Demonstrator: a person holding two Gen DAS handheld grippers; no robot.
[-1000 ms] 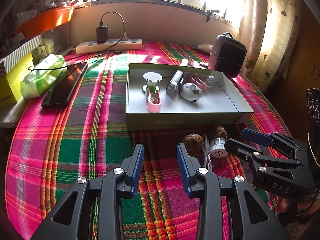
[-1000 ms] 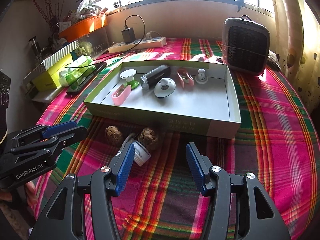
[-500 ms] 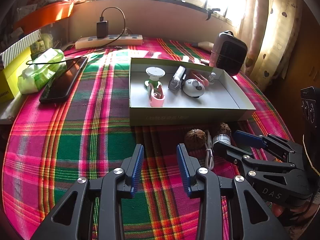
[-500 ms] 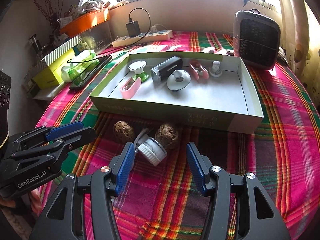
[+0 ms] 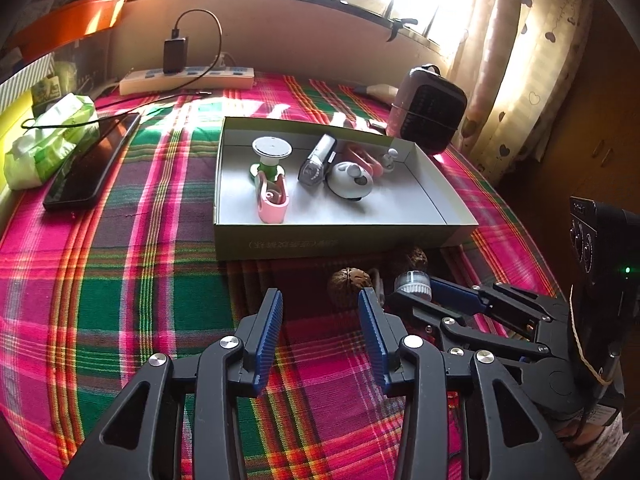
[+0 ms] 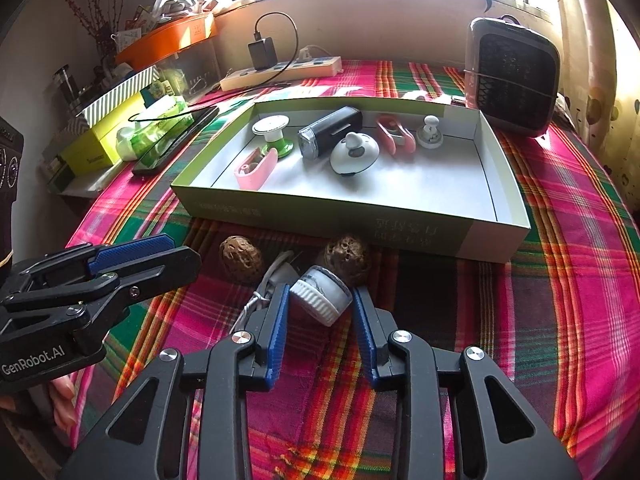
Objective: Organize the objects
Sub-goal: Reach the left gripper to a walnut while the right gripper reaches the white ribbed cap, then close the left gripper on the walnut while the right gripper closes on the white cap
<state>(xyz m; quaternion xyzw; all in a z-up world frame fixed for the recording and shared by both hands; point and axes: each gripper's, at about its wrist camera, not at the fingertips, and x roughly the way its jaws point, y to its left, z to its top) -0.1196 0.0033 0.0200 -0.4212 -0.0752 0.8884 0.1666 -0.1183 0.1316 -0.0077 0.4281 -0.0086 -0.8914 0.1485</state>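
A small white ribbed cylinder (image 6: 320,300) with a white cord lies on the plaid cloth in front of the green cardboard box (image 6: 320,216). My right gripper (image 6: 320,294) is closing on it, and both blue pads touch its sides. Two walnuts (image 6: 240,258) (image 6: 347,258) sit just behind it. In the left wrist view my left gripper (image 5: 320,308) hovers over the cloth, its jaws opening with nothing between them. The nearer walnut (image 5: 350,286) is just past its right fingertip. The right gripper (image 5: 416,294) shows there too, gripping the white cylinder (image 5: 412,282).
The box holds a pink clip (image 6: 256,168), a green and white suction holder (image 6: 274,134), a black light (image 6: 330,132), a white round piece (image 6: 354,154) and more. A heater (image 6: 512,80), power strip (image 6: 280,72), phone (image 6: 176,140) and yellow box (image 6: 100,148) ring the table.
My right gripper moved forward to the white cylinder and its jaws narrowed onto it. My left gripper's jaws spread wider while staying in place.
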